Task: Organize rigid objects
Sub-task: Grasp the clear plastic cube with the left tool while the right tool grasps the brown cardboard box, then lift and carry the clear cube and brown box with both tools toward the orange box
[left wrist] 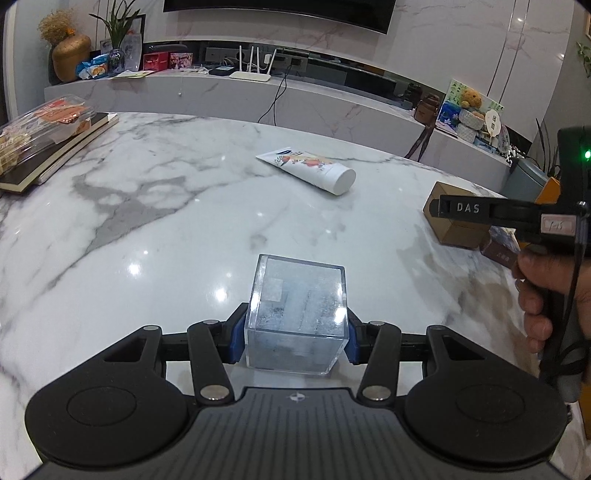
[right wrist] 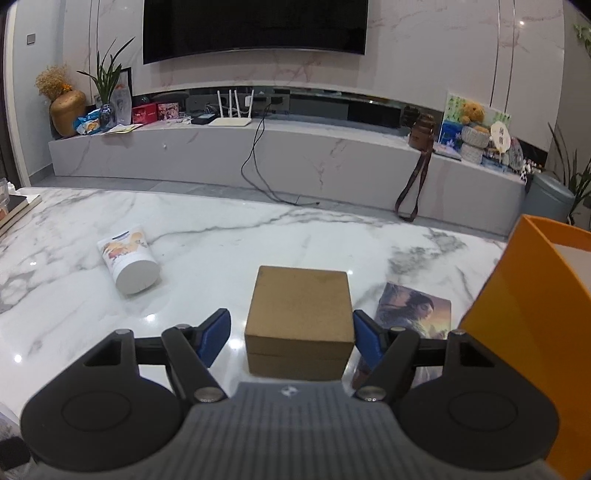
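This is a home living room. A big wall-mounted television (right wrist: 255, 27) hangs above a long marble media console (right wrist: 288, 158). On the console below it sit a white router (right wrist: 232, 118), a gold vase of dried flowers (right wrist: 66, 110) at its left end and a teddy bear (right wrist: 472, 112) at its right.

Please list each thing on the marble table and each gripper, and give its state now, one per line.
clear box: upright, clamped in left gripper
cardboard box: closed, on table, between open pads of right gripper
tube: lying down, capped
picture card: lying flat
orange bin: open top
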`<move>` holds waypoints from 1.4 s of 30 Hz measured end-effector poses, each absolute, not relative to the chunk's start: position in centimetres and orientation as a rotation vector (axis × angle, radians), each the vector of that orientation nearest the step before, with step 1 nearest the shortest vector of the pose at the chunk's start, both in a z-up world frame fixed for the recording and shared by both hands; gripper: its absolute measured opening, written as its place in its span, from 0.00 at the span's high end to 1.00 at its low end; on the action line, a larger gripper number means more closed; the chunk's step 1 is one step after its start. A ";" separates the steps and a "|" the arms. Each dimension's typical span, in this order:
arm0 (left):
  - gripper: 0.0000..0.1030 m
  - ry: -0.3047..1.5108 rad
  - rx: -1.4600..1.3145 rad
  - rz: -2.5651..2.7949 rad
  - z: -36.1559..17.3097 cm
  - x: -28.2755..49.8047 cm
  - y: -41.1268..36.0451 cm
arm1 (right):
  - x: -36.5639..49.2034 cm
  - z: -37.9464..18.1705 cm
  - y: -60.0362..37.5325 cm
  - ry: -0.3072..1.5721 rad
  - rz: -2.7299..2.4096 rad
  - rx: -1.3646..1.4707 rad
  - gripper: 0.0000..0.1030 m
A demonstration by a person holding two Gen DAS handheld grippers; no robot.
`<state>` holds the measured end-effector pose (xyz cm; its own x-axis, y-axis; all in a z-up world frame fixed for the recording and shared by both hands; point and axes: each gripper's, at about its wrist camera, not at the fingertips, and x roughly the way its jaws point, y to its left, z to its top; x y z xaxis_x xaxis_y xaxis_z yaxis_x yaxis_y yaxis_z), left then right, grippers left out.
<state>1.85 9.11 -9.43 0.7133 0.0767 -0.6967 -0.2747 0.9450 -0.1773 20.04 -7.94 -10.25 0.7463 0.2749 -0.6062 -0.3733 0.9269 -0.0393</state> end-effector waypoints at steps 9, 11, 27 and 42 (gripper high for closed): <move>0.45 0.754 -0.304 0.192 -9.3 3.1 10.0 | 21.2 -12.5 -7.5 0.661 0.342 -0.133 0.41; 0.45 0.754 -0.303 0.190 -9.3 3.4 10.0 | 21.4 -12.5 -7.6 0.661 0.347 -0.126 0.43; 0.47 0.732 -0.381 0.201 -9.2 2.6 10.6 | 19.8 -11.5 -7.4 0.681 0.411 -0.164 0.43; 0.48 0.737 -0.355 0.184 -7.3 1.5 8.5 | 17.5 -7.3 -9.9 0.632 0.439 -0.167 0.43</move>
<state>1.47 8.53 -7.32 0.7277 0.0400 -0.6847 -0.2871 0.9244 -0.2511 17.53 -9.86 -7.26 0.7191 0.3447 -0.6034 -0.4451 0.8953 -0.0189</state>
